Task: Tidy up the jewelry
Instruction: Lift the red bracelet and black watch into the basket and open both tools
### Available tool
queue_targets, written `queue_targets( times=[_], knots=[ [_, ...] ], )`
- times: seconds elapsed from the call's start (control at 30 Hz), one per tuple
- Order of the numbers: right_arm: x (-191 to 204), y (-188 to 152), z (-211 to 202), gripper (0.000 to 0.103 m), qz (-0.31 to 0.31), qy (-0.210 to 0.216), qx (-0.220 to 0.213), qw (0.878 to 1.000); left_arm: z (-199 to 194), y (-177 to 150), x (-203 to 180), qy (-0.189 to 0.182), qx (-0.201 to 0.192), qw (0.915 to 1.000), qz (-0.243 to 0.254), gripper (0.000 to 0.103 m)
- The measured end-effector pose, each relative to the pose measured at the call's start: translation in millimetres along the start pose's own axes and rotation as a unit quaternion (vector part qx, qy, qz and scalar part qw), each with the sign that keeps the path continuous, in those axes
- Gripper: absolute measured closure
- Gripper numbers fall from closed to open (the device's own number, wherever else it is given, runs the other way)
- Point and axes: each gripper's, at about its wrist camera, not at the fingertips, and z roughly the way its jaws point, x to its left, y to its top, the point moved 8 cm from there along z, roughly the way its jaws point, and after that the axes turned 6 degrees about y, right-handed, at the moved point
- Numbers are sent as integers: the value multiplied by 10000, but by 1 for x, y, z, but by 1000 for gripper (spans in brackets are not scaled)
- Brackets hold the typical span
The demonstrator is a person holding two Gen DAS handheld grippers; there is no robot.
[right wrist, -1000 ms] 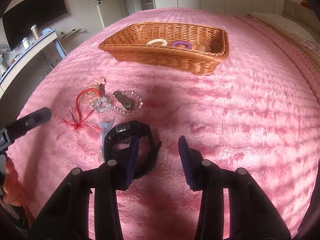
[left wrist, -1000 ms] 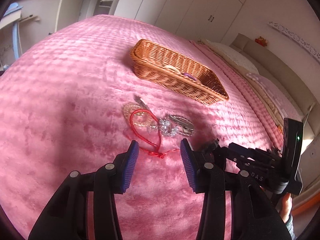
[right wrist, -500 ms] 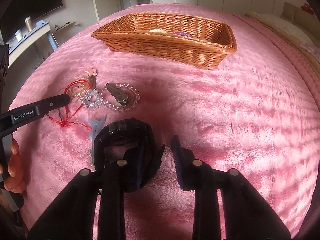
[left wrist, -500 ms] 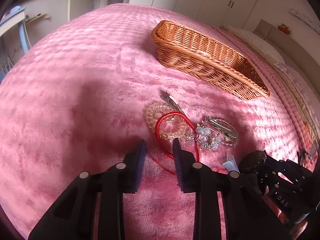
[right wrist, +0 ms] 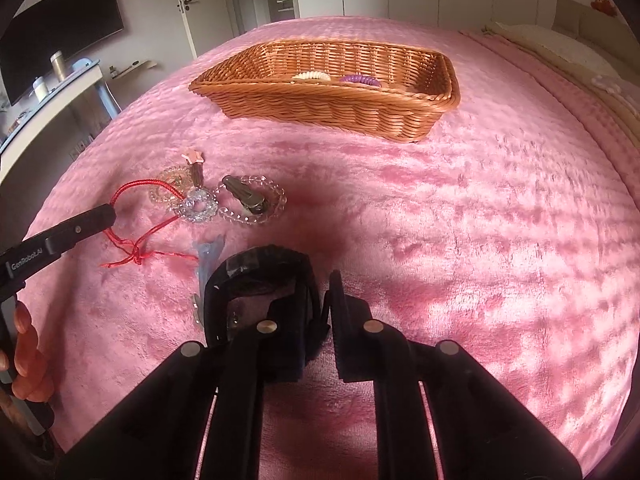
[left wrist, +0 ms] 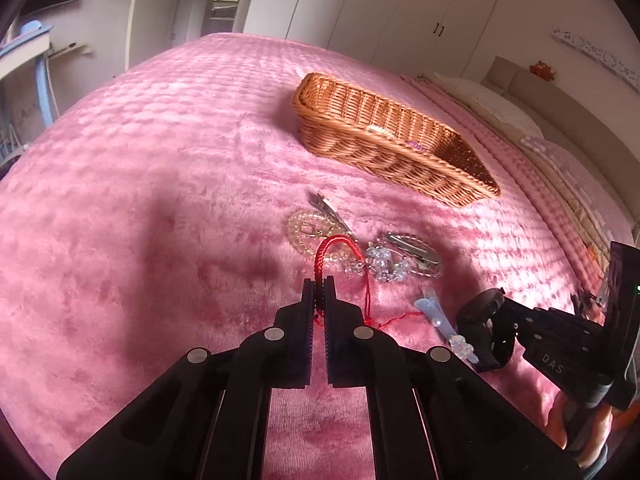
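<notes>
My left gripper (left wrist: 319,285) is shut on a red cord bracelet (left wrist: 336,245), whose loop arches up from the pink bedspread; it also shows in the right wrist view (right wrist: 132,190). My right gripper (right wrist: 322,292) is shut on the strap of a black watch (right wrist: 256,276), seen from the side in the left wrist view (left wrist: 486,320). A wicker basket (right wrist: 320,100) sits beyond, holding a cream bracelet (right wrist: 311,76) and a purple bracelet (right wrist: 358,79). The basket also shows in the left wrist view (left wrist: 384,148).
Loose pieces lie on the bedspread by the red cord: an amber bead bracelet (left wrist: 304,232), a clear crystal bracelet (right wrist: 198,205), a clear bead bracelet with a metal hair clip (right wrist: 250,200), a pink star clip (right wrist: 194,160), a pale blue clip (left wrist: 434,312). Pillows lie far right.
My left gripper closed on the red cord bracelet and lifted its loop. My right gripper closed on the black watch strap.
</notes>
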Motion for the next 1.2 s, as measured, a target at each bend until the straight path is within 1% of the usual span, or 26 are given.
queue_targets(
  times=[0.17,0.33,0.5,0.63,0.73,0.83,0.9,1.0,1.1,1.2],
  knots=[
    [-4,-2,-10,94,124,85,-92,9998,-26,1,-13,-203,-260,9992,238,101],
    [-8,-2,-19,94,197,126,-172,9996,-45,-4,-23,-356,-387,9978,407,101],
    [-12,-1,-23,94,303,210,-205,9991,-63,-4,-29,-631,-581,9951,485,101],
    [-14,-1,-25,94,359,249,-226,9988,-81,-1,-31,-957,-742,9915,478,101],
    [-16,-2,-23,94,416,273,-201,9986,-72,-7,-18,-745,-608,9946,398,101],
    [-17,-3,-22,94,451,297,-207,9983,-58,-14,-2,-696,-410,9965,202,101],
    [-17,-3,-23,94,455,319,-232,9982,-55,-17,3,-773,-387,9962,121,101],
    [-16,2,-29,94,454,354,-316,9978,-58,-15,4,-875,-448,9951,131,101],
    [-15,12,-41,94,442,386,-479,9971,-69,-5,-6,-1077,-624,9920,214,101],
    [-15,30,-56,94,411,401,-710,9958,-81,13,-20,-1260,-803,9883,316,101]
  ],
)
